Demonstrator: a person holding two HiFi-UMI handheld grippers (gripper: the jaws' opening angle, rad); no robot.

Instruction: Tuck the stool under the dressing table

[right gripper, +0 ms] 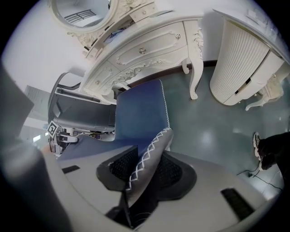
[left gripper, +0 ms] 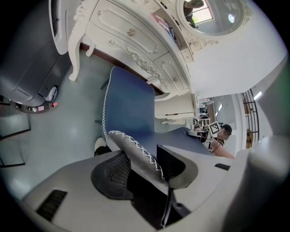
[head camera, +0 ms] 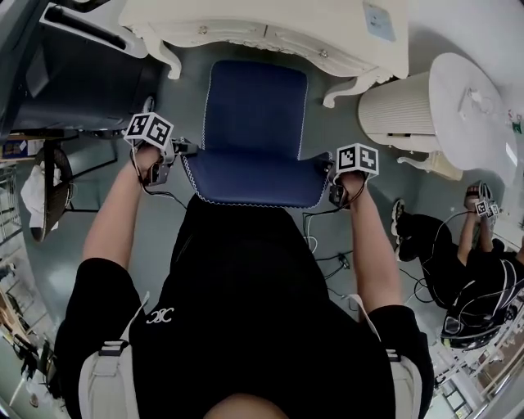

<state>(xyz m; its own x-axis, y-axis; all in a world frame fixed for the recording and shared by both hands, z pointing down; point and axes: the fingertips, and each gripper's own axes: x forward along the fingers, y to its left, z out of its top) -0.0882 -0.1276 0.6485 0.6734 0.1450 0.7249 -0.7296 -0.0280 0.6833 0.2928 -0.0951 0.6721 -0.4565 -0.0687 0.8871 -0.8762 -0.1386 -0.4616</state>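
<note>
A blue padded stool (head camera: 254,131) with white stitched edging stands on the grey floor, its far end just under the front of the white carved dressing table (head camera: 270,29). My left gripper (head camera: 173,159) is shut on the stool's near left corner; in the left gripper view the stitched edge (left gripper: 136,152) sits clamped between the pads. On the near right corner my right gripper (head camera: 336,186) is shut the same way, the stitched edge (right gripper: 149,161) pinched between its pads. The dressing table's drawers (right gripper: 145,50) and mirror (left gripper: 204,13) rise ahead.
A dark cabinet or case (head camera: 74,74) stands left of the table. A white ribbed round cabinet (head camera: 426,102) stands at the right. Another person (head camera: 467,245) sits on the floor at the far right, with cables (head camera: 327,258) trailing nearby.
</note>
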